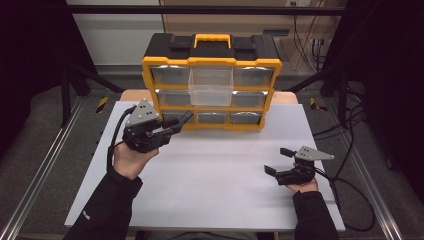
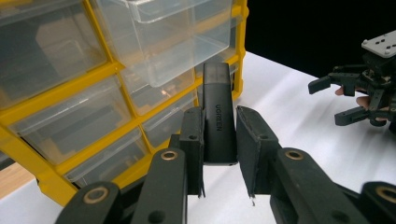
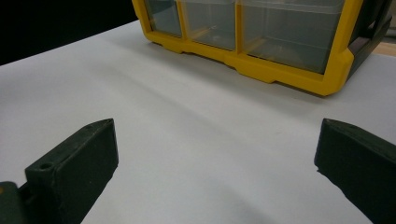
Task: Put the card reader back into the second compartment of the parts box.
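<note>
At the left of the high view we hold the left gripper (image 1: 181, 120) up against the lower left of the yellow-framed drawer cabinet (image 1: 212, 62), its jaws pinching a slim black adapter (image 2: 218, 116) that juts forward beyond the pads. We judge the grip sits near the adapter's rear end so that its free end can go first into the clear drawer (image 1: 212, 86), which stands pulled out at the cabinet's upper middle. At the lower right of that view the right gripper (image 1: 279, 161) rests low over the white table (image 1: 220, 175), well apart from the cabinet, its jaws spread and holding nothing, apparently kept out of the way. From above, the adapter is little more than a dark sliver between the jaws; the left gripper view brings it close, at the centre of the frame, with "UGREEN" lettering along its side, the open drawer above it, and the other gripper at the far right. The right gripper view gives the two spread jaws at its bottom corners, with bare table between them, and the cabinet's bottom row of drawers across the top.
</note>
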Demonstrator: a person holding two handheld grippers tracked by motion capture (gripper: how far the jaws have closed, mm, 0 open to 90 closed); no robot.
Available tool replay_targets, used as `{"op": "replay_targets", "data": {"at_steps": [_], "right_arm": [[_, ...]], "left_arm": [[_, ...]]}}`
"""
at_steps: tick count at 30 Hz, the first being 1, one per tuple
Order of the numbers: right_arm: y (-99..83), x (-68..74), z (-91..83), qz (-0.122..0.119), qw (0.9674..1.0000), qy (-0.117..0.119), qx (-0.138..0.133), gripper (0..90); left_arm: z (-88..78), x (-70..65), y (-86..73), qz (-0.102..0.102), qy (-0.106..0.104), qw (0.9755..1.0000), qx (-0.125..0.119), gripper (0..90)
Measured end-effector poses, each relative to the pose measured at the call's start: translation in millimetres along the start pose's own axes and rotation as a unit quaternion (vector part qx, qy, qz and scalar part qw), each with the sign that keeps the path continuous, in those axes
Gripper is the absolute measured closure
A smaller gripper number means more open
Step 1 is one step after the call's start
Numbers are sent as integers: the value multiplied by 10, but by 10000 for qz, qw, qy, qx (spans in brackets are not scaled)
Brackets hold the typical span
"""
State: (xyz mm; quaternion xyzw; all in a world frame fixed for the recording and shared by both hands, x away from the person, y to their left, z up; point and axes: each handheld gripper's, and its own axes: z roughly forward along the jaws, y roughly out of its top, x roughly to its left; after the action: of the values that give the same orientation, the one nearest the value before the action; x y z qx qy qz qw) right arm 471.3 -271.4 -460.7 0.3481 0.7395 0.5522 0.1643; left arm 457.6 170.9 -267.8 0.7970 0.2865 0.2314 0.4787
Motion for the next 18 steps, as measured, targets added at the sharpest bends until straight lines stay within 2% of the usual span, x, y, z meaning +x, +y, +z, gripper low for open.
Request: {"op": "replay_targets", "data": {"at_steps": [18], "right_arm": [[0, -1, 0, -3, 10000, 6, -13, 2]], "left_arm": [[-68, 27, 188, 44, 46, 9999, -135, 719]]}}
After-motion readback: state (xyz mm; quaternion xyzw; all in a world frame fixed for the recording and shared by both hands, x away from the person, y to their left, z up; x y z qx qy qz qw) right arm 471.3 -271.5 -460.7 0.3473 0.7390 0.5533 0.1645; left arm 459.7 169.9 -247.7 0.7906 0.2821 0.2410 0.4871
